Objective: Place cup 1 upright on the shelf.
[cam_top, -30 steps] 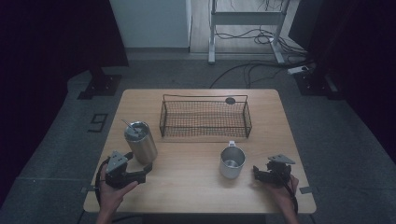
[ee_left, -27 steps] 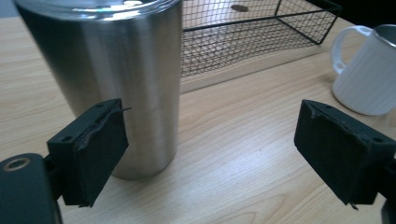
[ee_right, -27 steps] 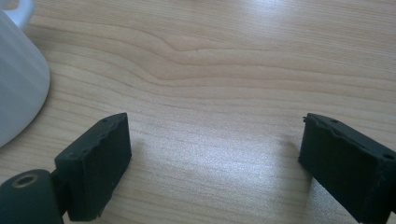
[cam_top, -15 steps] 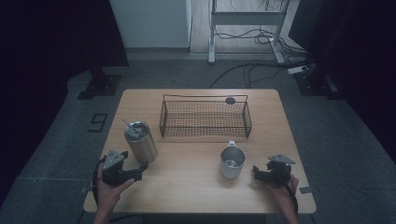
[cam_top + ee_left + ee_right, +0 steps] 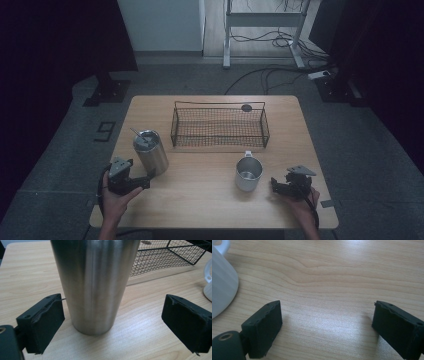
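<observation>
Tumbler (image 5: 150,152) stands near-left on the desk (image 5: 210,210), between the left gripper's (image 5: 148,176) just-opened fingers (image 5: 45,320), untouched. Basket (image 5: 219,126) sits beyond, mug (image 5: 248,174) right. Right gripper (image 5: 274,183) rests released beside the mug.

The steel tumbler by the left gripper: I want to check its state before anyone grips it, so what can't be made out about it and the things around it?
- Steel tumbler: top cut off by the left gripper view's upper edge; in the high view its lid and straw are too small to read.
- White mug: contents too small in the high view; cut off by the edge in both gripper views.
- Dark disc behind the wire basket: too small to identify.
</observation>
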Demonstrator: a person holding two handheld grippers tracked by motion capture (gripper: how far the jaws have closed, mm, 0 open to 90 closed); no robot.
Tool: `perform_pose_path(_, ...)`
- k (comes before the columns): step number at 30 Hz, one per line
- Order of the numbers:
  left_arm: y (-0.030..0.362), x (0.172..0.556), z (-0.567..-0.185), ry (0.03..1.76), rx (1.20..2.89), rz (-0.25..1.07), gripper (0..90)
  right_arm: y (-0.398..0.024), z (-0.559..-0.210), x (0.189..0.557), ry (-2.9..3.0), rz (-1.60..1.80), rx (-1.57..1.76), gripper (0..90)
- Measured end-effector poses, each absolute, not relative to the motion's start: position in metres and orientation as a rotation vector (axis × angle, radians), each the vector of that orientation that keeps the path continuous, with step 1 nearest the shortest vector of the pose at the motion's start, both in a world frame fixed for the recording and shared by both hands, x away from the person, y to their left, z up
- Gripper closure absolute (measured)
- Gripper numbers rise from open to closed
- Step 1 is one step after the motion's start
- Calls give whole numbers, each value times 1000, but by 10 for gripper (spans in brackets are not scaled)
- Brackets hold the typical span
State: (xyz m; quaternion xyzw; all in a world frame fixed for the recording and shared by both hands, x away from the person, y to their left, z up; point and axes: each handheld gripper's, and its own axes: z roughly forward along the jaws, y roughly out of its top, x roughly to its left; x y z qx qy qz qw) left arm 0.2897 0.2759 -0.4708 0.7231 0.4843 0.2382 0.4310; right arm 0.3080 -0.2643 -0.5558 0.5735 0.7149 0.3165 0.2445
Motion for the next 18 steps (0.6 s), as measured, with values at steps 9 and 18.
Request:
perform_pose_path(9,278,301,-471,1242,1789,589,12,-264,-556,308,1952,864,1566,87)
perform_pose_path(18,278,316,-471,1232,1802,587,10,-264,-556,308,1952,864,1566,88)
